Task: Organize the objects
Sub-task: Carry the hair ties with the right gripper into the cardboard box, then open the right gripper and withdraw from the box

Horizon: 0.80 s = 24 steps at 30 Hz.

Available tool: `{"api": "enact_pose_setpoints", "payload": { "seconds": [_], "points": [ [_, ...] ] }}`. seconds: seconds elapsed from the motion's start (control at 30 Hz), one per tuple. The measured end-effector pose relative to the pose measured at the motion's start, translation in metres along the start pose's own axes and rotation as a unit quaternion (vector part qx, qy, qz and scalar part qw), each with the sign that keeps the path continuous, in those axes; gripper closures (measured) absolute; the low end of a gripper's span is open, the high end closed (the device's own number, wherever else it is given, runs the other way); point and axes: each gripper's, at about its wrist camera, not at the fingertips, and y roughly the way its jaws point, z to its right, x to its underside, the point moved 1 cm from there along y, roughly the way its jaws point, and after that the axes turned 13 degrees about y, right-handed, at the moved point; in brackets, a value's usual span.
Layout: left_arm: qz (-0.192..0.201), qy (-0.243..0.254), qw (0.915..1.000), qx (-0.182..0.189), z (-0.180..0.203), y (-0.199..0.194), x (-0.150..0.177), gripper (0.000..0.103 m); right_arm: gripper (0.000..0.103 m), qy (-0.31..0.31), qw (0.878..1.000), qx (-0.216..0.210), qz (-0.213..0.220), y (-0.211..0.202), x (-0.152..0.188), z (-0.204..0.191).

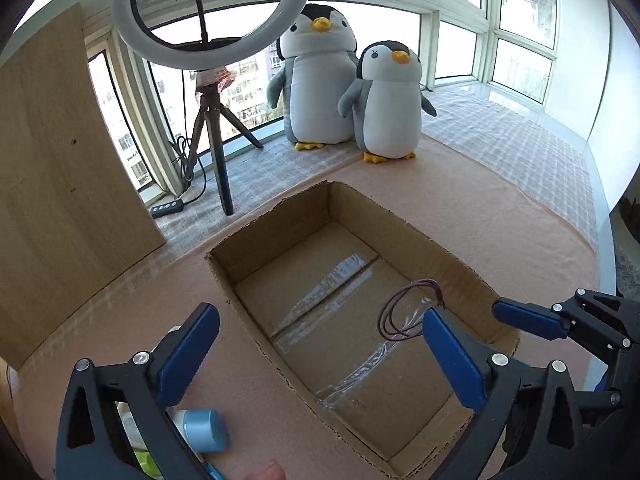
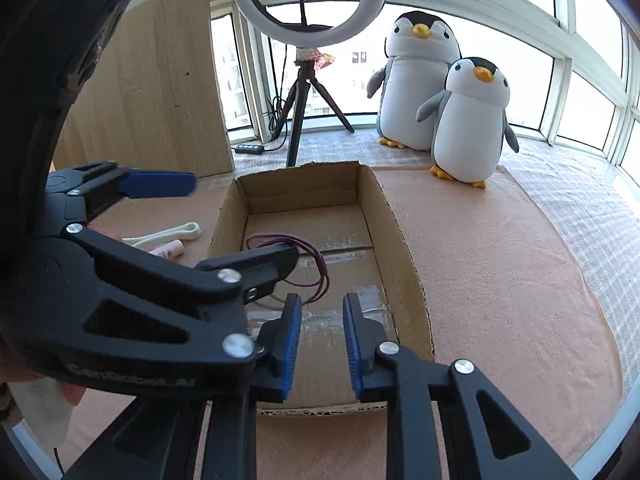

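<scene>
An open cardboard box (image 1: 276,216) sits on the pink mat; it also shows in the right wrist view (image 2: 404,248). A coil of thin maroon wire (image 1: 390,312) lies inside it near the front right, also seen in the right wrist view (image 2: 320,264). My left gripper (image 1: 320,344) is open and empty, straddling the box's near-left corner. My right gripper (image 2: 322,344) hangs over the box's near end with its jaws a small gap apart and nothing between them. A blue-capped bottle (image 1: 204,428) lies left of the box under my left gripper. A white looped strap (image 2: 168,234) and a pink tube (image 2: 170,250) lie left of the box.
Two plush penguins (image 1: 348,84) stand behind the box by the window. A ring light on a tripod (image 1: 208,12) stands at the back left with its cable and remote (image 1: 168,208). A wooden board (image 1: 52,168) leans at the left.
</scene>
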Motion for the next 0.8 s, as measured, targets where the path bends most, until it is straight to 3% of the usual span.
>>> {"api": "enact_pose_setpoints", "payload": {
  "seconds": [0.07, 0.23, 0.33, 0.47, 0.6, 0.7, 0.8],
  "points": [
    [0.003, -0.022, 0.9997, -0.004, -0.015, -0.011, 0.01, 0.0, 0.06, 0.012, 1.0, 0.009, 0.008, -0.006, 0.005, 0.009],
    [0.012, -0.048, 0.998, -0.039, -0.052, -0.056, 0.051, 0.0, 0.057, 0.027, 0.999, 0.013, 0.014, -0.022, 0.015, 0.013],
    [0.012, -0.085, 0.9946, -0.059, -0.08, -0.085, 0.089, 0.0, 0.056, 0.025, 1.0, -0.009, 0.015, -0.03, 0.019, 0.001],
    [0.01, -0.133, 0.9847, -0.112, -0.113, -0.122, 0.156, 0.0, 0.055, -0.025, 0.998, -0.052, 0.014, -0.034, 0.03, -0.045],
    [-0.004, -0.176, 0.973, -0.15, -0.135, -0.148, 0.221, 0.0, 0.048, -0.106, 0.989, -0.097, -0.031, -0.019, 0.055, -0.106],
    [-0.029, -0.201, 0.9664, -0.157, -0.141, -0.158, 0.261, 0.0, 0.048, -0.139, 0.978, -0.122, -0.094, 0.009, 0.079, -0.143],
    [-0.05, -0.236, 0.9584, -0.153, -0.14, -0.161, 0.297, 0.0, 0.048, -0.145, 0.971, -0.119, -0.146, 0.038, 0.106, -0.157]
  ]
}}
